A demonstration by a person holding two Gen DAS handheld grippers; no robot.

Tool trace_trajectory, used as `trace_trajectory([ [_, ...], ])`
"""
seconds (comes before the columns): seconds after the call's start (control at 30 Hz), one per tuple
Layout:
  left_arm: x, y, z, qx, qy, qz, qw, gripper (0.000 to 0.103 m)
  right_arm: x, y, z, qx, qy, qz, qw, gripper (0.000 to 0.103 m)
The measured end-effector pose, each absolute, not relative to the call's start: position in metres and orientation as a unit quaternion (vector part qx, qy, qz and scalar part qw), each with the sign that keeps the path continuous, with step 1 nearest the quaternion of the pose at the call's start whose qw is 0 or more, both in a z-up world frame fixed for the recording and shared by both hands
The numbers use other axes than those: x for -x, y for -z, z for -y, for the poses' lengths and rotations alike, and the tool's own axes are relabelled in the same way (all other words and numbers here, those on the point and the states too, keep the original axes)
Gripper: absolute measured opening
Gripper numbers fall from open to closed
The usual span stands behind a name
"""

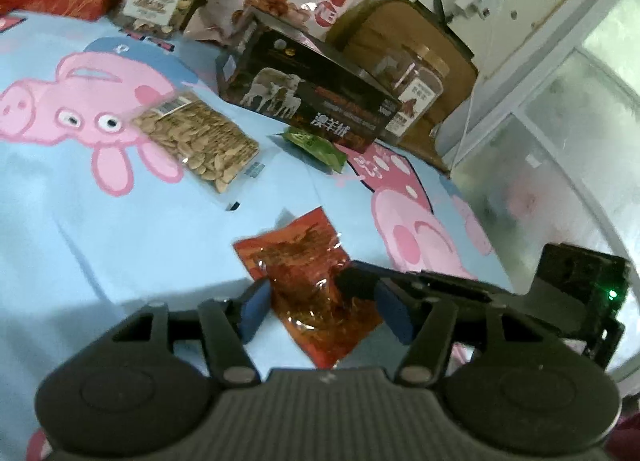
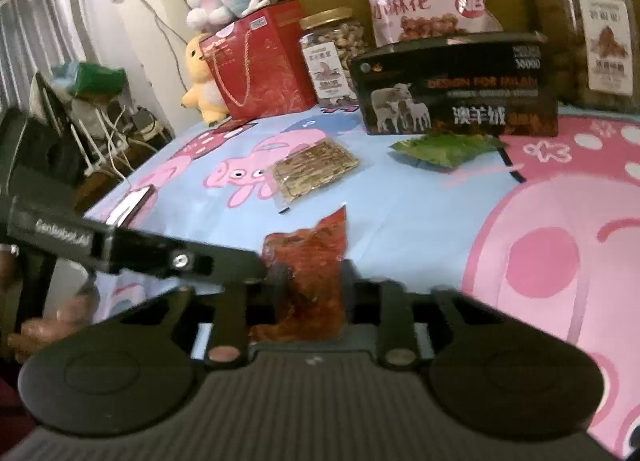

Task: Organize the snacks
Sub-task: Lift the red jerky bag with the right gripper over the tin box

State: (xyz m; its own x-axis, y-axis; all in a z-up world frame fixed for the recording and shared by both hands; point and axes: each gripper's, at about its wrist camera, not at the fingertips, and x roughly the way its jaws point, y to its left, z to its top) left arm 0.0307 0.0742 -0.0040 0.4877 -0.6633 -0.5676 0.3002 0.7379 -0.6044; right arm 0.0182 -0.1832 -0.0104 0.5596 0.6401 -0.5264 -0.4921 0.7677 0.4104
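Your right gripper (image 2: 306, 293) pinches the red packet (image 2: 308, 261) between narrow jaws. Your left gripper (image 1: 320, 309) stands half open around the same packet, pads clear of it, box (image 1: 308, 101) well ahead.

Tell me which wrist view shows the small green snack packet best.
The right wrist view: the green packet lies whole and unobstructed on the blue cartoon sheet, just in front of the black box. The left wrist view shows it smaller, farther off, with its back edge tucked against the box.
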Motion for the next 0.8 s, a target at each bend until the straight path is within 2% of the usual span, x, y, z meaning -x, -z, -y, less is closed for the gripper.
trace_trajectory([
  [0.03,-0.032,0.004,-0.078,0.226,0.289,-0.418,0.831,0.059,-0.02,0.011,0.189,-0.132,-0.324,-0.343,0.872,0.007],
  [0.2,-0.038,0.004,-0.093,0.253,0.274,-0.422,0.826,0.06,-0.025,0.01,0.207,-0.208,-0.34,-0.349,0.848,0.004],
  [0.3,-0.039,0.008,-0.094,0.273,0.286,-0.425,0.814,0.068,-0.027,0.01,0.216,-0.251,-0.356,-0.345,0.832,0.004],
  [0.33,-0.04,0.008,-0.093,0.279,0.292,-0.424,0.811,0.076,-0.028,0.01,0.219,-0.266,-0.358,-0.344,0.826,0.004],
  [0.37,-0.041,0.008,-0.092,0.284,0.297,-0.424,0.807,0.079,-0.03,0.011,0.224,-0.286,-0.359,-0.344,0.819,0.004],
  [0.6,-0.06,-0.005,-0.078,0.315,0.346,-0.412,0.782,0.079,-0.049,0.007,0.255,-0.425,-0.374,-0.327,0.756,0.004],
  [0.7,-0.069,-0.016,-0.073,0.326,0.371,-0.39,0.777,0.09,-0.057,0.002,0.262,-0.467,-0.39,-0.312,0.73,0.004],
  [0.8,-0.078,-0.025,-0.07,0.338,0.385,-0.369,0.775,0.086,-0.064,0.001,0.264,-0.503,-0.408,-0.299,0.701,0.004],
])
